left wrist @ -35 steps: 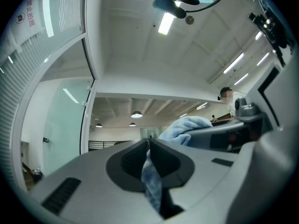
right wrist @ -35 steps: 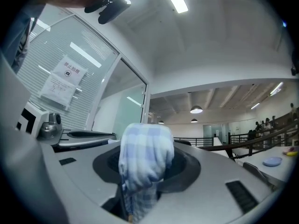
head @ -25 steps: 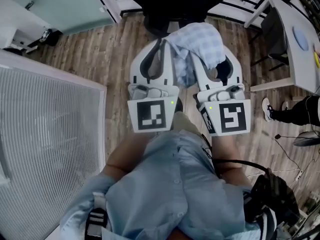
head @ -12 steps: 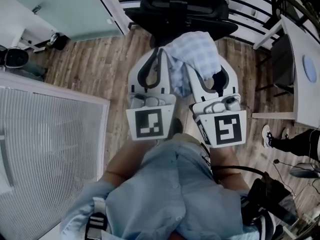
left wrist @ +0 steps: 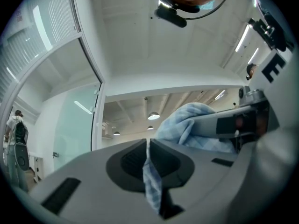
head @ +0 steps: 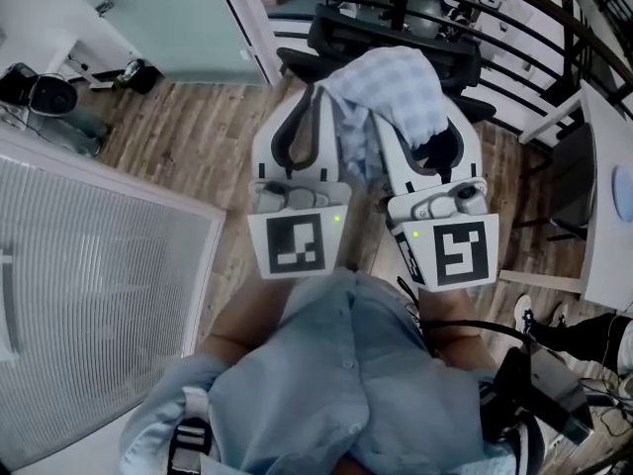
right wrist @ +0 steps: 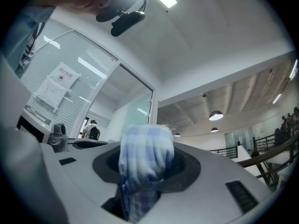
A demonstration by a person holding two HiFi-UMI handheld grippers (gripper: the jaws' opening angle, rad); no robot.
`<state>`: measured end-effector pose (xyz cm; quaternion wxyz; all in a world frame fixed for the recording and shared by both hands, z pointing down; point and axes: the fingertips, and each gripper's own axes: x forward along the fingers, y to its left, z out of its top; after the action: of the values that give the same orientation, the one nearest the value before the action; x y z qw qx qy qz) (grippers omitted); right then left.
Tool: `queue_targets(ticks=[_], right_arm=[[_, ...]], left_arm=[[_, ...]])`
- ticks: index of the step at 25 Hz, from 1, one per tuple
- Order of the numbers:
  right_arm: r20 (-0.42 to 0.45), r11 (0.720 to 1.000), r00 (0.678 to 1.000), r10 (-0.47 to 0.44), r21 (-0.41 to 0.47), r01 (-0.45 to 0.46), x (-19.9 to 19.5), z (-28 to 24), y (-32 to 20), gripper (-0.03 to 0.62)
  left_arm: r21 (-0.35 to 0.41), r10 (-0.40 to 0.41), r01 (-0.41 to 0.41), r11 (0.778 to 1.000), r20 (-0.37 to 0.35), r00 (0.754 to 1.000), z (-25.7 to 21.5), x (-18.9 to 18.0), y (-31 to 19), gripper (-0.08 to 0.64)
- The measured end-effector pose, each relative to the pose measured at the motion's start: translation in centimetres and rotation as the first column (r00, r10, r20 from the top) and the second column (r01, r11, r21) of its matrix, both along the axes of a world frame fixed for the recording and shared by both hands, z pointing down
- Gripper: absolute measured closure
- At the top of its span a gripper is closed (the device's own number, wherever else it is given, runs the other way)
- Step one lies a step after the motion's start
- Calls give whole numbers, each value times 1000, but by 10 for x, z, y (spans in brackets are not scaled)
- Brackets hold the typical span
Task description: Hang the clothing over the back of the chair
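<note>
One black office chair [head: 331, 33] stands on the wood floor [head: 178, 127]. Just in front of the chair's back, one piece of blue-and-white checked clothing [head: 396, 87] is held up in the air; from this steep angle it seems not to be resting on the chair yet. Two grippers carry it side by side, on the near side of the chair. The left gripper [left wrist: 148, 160] has its jaws nearly together, pinching a thin fold. The right gripper [right wrist: 145, 171] has its jaws narrowly apart, clamped on a thick bunch of the fabric.
</note>
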<state>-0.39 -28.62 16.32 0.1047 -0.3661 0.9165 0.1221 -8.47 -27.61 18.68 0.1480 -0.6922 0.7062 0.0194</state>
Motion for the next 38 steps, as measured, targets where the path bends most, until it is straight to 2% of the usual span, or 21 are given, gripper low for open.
queue_targets(ticks=[6, 11, 18, 27, 30, 34, 36, 38], right_arm=[[7, 999, 1000, -6, 42, 5, -22, -12, -22, 419], [4, 997, 999, 34, 70, -34, -42, -23, -47, 419], [7, 981, 986, 165, 101, -165, -61, -53, -84, 416], [-12, 942, 953, 304, 155, -299, -67, -71, -116, 410], [-90, 935, 934, 345, 122, -334, -73, -63, -140, 407], [-334, 915, 863, 380, -1, -403, -79, -20, -181, 363], [-429, 914, 836, 342, -54, -402, -86, 1, -193, 288], [-488, 916, 821, 296, -97, -389, -92, 13, -204, 231]], left_arm=[[32, -14, 15, 999, -19, 1000, -5, -27, -18, 534], [66, 21, -19, 998, -33, 999, -14, -50, -44, 534], [92, 126, -121, 988, -46, 991, -39, -80, -88, 534], [138, 276, -268, 953, -46, 960, -48, -83, -125, 534], [125, 306, -298, 946, -50, 951, -44, -83, -140, 534], [124, 341, -331, 935, -69, 937, -35, -88, -150, 534], [119, 350, -340, 933, -78, 934, -31, -93, -155, 534], [113, 355, -345, 932, -83, 931, -32, -96, -164, 534]])
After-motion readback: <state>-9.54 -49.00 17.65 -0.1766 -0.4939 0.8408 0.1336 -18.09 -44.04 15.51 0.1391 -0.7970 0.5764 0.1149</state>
